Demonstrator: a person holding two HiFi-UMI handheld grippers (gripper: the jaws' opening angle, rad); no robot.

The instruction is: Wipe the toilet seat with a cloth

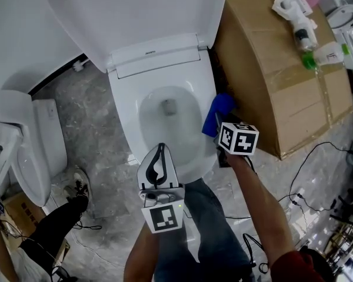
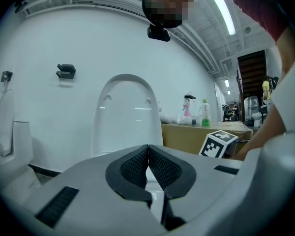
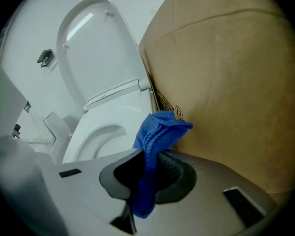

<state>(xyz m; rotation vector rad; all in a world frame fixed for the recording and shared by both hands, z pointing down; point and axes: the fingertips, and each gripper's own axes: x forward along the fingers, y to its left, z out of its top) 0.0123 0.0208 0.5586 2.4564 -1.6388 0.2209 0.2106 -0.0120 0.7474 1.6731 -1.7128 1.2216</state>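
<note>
A: What has the right gripper (image 3: pixel 146 173) got?

B: A blue cloth (image 3: pixel 160 127); the jaws are clamped on it, with a bunched fold sticking out past the tips and a shorter tail hanging behind them.

A: And where is that cloth against the toilet?

B: In the head view it is at the right edge of the toilet seat (image 1: pixel 125 107), in the narrow gap between the seat and the cardboard box (image 1: pixel 270 81); whether it touches the seat I cannot tell; the right gripper view shows its tip just beside the box's side.

A: The lid?

B: The lid (image 1: pixel 135 10) is raised, leaning back against the wall; the bowl is open beneath it.

A: The left gripper (image 1: pixel 160 157)?

B: Its jaws are closed tip to tip with nothing between them; it is over the front of the bowl, pointing towards the raised lid.

A: Anything else around?

B: Spray bottles (image 1: pixel 294 10) lie on top of the box; a second toilet (image 1: pixel 29 151) stands well apart at the left.
</note>
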